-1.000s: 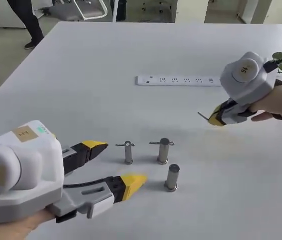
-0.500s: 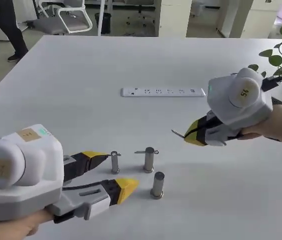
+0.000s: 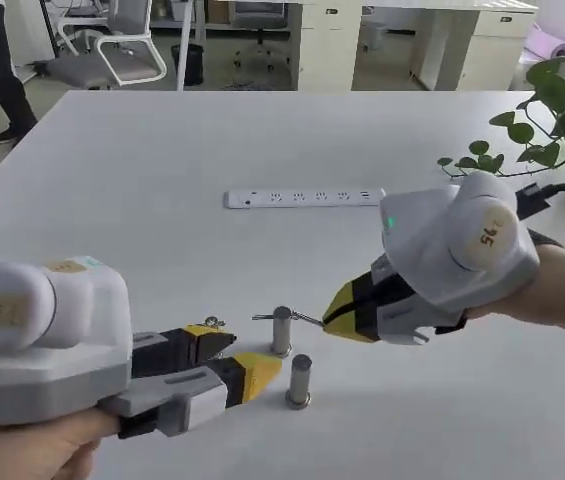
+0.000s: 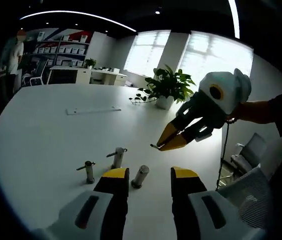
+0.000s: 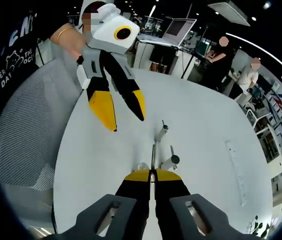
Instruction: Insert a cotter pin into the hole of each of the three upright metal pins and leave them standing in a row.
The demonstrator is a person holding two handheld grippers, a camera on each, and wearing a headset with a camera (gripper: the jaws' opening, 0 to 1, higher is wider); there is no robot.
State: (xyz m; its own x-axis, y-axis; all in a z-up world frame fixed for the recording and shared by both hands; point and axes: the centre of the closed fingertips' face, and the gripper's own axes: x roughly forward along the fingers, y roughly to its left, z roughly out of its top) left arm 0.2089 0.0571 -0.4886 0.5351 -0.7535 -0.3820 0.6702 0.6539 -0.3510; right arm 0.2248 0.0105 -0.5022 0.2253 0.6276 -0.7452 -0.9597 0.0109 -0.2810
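Yellow-tipped right tool (image 3: 330, 325) is pinching a cotter pin (image 3: 308, 319) near a metal pin (image 3: 281, 332); your left tool (image 3: 249, 352) is hanging spread.

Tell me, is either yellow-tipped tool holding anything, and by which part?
The right tool is shut on a thin cotter pin, gripped by one end, with the rest sticking out past its tips. The left tool is open and holds nothing.

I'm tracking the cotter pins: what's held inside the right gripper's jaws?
A thin cotter pin sticks out forward from the right gripper, whose jaws are shut on it. Its clamped end is hidden between them.
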